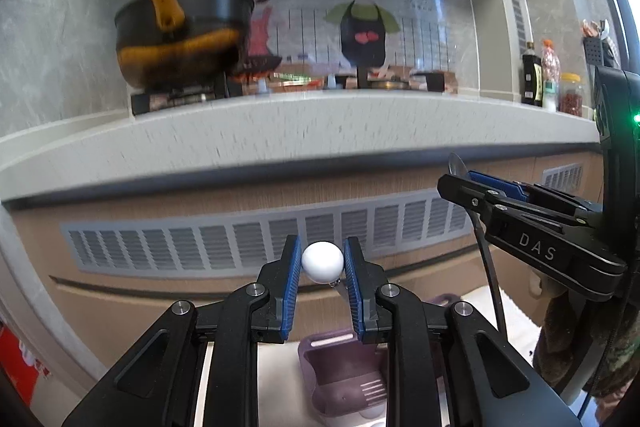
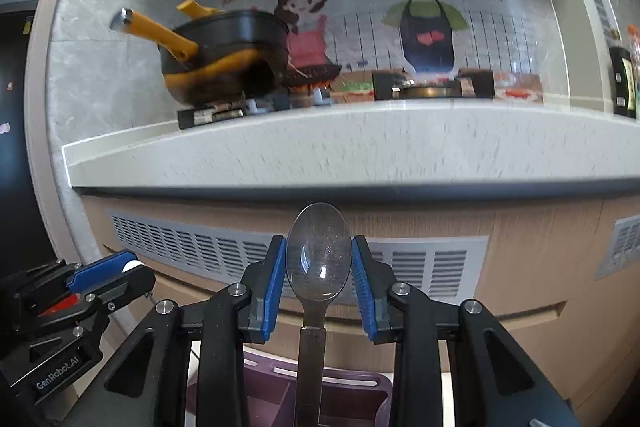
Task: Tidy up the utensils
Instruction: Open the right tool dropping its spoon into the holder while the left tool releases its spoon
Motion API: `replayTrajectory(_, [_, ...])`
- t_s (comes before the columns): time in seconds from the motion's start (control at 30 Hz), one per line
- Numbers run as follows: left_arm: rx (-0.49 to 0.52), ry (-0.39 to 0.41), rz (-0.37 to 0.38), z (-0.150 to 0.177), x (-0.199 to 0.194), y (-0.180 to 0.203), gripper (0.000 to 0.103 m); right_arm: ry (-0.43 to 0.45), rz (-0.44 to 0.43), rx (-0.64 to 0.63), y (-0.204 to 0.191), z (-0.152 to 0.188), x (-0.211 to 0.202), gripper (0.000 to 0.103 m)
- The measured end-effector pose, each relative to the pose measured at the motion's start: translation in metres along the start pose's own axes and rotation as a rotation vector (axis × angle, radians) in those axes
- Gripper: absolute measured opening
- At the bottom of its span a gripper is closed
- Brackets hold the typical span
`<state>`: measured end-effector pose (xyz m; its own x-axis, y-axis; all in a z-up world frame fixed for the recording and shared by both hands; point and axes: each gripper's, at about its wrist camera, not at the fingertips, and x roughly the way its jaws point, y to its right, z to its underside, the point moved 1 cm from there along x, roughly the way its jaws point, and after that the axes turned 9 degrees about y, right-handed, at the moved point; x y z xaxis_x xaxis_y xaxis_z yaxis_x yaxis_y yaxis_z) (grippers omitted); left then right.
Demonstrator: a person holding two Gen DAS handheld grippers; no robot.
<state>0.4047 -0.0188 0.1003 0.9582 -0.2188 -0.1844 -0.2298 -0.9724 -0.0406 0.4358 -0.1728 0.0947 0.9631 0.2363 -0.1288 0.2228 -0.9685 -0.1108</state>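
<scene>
My left gripper (image 1: pixel 322 265) is shut on a white round utensil end (image 1: pixel 322 261), with a bit of metal showing below it. In the right wrist view my right gripper (image 2: pixel 319 263) is shut on the bowl of a metal spoon (image 2: pixel 318 255), whose dark handle hangs down toward me. Both are held up in front of the cabinet face. A purple utensil holder (image 1: pixel 340 375) sits low beneath the left fingers, and the same purple holder (image 2: pixel 352 393) shows under the spoon handle. The right gripper (image 1: pixel 472 187) appears at the right of the left wrist view; the left gripper (image 2: pixel 128 269) shows at the lower left of the right wrist view.
A pale countertop (image 1: pixel 300 131) runs across above a wooden cabinet with a grey vent grille (image 1: pixel 240 231). A black and orange pot (image 1: pixel 180 39) stands on the stove at the left. Bottles and jars (image 1: pixel 548 79) stand at the right end. A camouflage sleeve (image 1: pixel 580 339) is at lower right.
</scene>
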Motion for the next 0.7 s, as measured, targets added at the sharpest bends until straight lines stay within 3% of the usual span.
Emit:
replayTrajectory(0.27, [-0.007,-0.076,0.004,0.033,0.025,0.006,0.023,-0.016,0.041,0.006,0.012,0.027,0.017,0.03])
replayTrajectory(0.47, [0.001,-0.073,-0.001,0.032,0.023,0.009,0.023,0.053,0.067,-0.048,0.011,0.021,0.014,0.03])
replayTrajectory(0.7, [-0.01,-0.143,0.007,0.054,0.034,0.012,0.025,0.018,0.049,-0.092,0.01,0.044,0.019,0.033])
